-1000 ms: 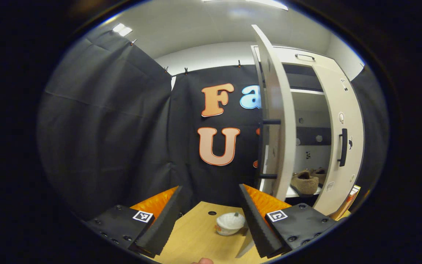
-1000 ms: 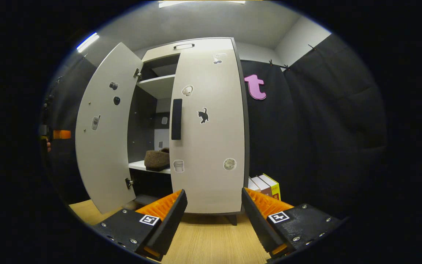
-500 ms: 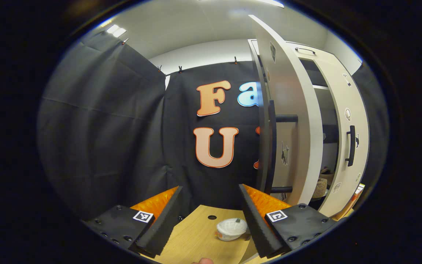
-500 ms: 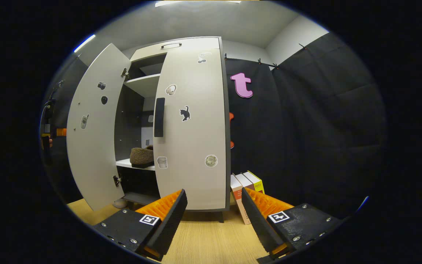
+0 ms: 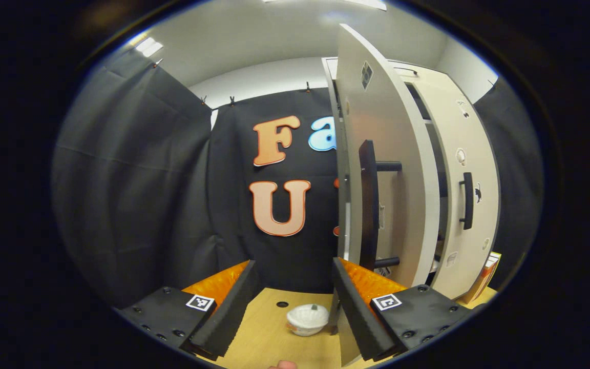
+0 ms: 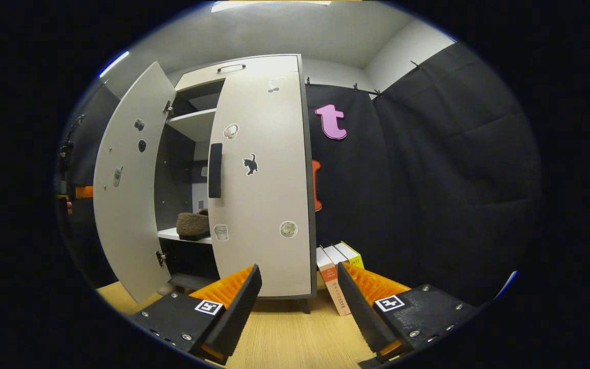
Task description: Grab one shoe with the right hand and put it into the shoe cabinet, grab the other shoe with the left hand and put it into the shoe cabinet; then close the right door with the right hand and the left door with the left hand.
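Note:
The pale shoe cabinet stands on the wooden table. Its right door is flush with the front; its left door stands partly open. A brown fuzzy shoe rests on the inner shelf, with a second shoe's edge just behind it. In the left gripper view the left door is seen almost edge-on, its dark handle facing me. My left gripper is open, its right finger close under that handle. My right gripper is open in front of the right door, holding nothing.
Several books lean beside the cabinet's right side. A small white bowl sits on the table near the left door's lower corner. The other gripper and a hand peek out behind the left door. Black cloth walls surround the booth.
The left door has swung further toward the cabinet, hiding the shoes in the left gripper view. The right gripper view has turned slightly right; more of the books shows.

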